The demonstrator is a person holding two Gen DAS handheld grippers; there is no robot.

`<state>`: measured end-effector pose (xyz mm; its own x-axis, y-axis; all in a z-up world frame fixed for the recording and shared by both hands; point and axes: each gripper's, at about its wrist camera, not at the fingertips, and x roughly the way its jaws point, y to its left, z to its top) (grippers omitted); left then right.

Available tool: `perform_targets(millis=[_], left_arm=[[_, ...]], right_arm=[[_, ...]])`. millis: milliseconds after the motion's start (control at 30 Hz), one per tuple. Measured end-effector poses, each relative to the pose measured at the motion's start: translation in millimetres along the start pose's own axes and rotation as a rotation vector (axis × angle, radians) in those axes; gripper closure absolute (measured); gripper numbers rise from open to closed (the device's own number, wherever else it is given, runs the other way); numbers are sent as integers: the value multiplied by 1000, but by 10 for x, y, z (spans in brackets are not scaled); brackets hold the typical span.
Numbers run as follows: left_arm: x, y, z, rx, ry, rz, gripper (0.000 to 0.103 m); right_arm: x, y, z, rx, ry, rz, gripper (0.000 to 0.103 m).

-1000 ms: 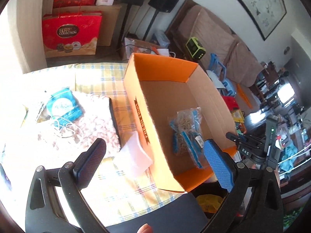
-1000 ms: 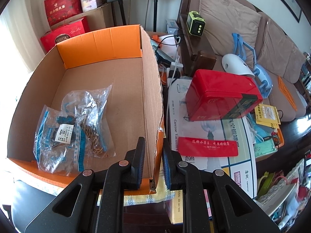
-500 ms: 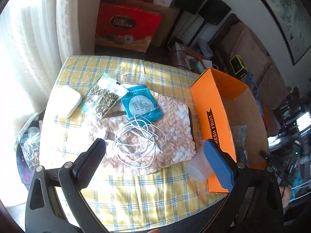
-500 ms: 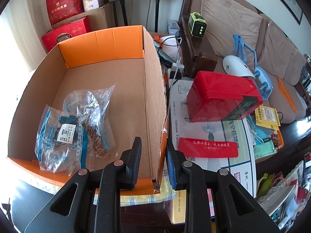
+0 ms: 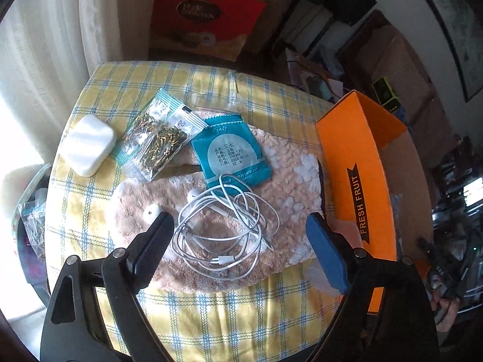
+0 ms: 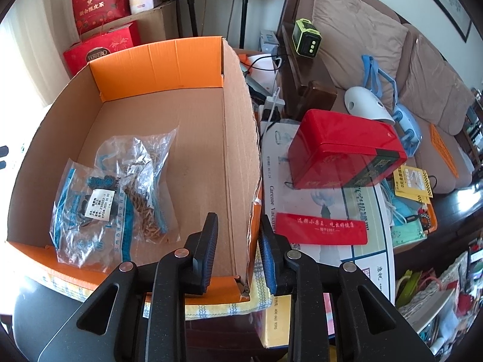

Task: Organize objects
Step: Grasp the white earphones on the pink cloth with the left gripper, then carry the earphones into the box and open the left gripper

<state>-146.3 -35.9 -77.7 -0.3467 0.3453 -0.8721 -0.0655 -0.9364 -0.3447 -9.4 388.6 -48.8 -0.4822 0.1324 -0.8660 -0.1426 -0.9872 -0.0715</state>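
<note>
Orange corrugated box (image 5: 359, 163), "FRESH FRUIT" printed on its side, sits at the edge of the yellow-checked tablecloth (image 5: 211, 310); two crinkly clear herb bags (image 6: 120, 187) lie inside. Left gripper (image 5: 240, 235) is closing, nothing pinched, over tangled white earphones (image 5: 223, 226) on a fluffy beige mat (image 5: 289, 181), beside a teal "三七" sachet (image 5: 232, 150). Right gripper (image 6: 238, 235) straddles the box's torn wall, narrow, pads just clear.
</note>
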Motion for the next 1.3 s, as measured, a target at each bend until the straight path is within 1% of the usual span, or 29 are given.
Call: perform_targets(millis=[33,67,100,133,167,200,267,400,533,733,867,1033,1167,1300], left_arm=[[39,-29,4,8,7,13,32],[69,-51,1,15,13,25,45],[103,-71,1,22,20,34,54],[138,-81,0,24,30,43,73],[167,-83,-4,22,38,44,87],[183,-82,-8,17,45,31,91],[155,-76,-12,8,31,19,96],[-28,-114,-21,8,-17,-17,96],[-289,-271,-12,36,-58,-69,96],[-691,-719,21,108,-113,-170,96],[-818,-1102,48,160,-134,-220,96],[-770,-1615,3,232,-107,-281,96],[-614,-2004,-124,285,-57,-326,96],[-377,-2358,-251,320,4,-372,96]], right_arm=[[2,-3,0,1,1,-1,77],[5,-4,0,1,2,-1,77],[5,-7,-1,1,3,0,77],[6,-7,1,0,3,1,77],[7,-5,2,0,3,1,77],[7,-5,2,1,3,2,77],[13,-4,1,3,3,5,77],[14,11,-4,0,2,4,77],[11,13,-4,2,2,8,77],[-11,-8,-2,7,-1,7,77],[-13,-13,1,9,7,10,77],[-40,-12,5,8,5,11,77],[-51,-15,2,14,2,15,77],[-48,-31,-24,23,2,21,77]])
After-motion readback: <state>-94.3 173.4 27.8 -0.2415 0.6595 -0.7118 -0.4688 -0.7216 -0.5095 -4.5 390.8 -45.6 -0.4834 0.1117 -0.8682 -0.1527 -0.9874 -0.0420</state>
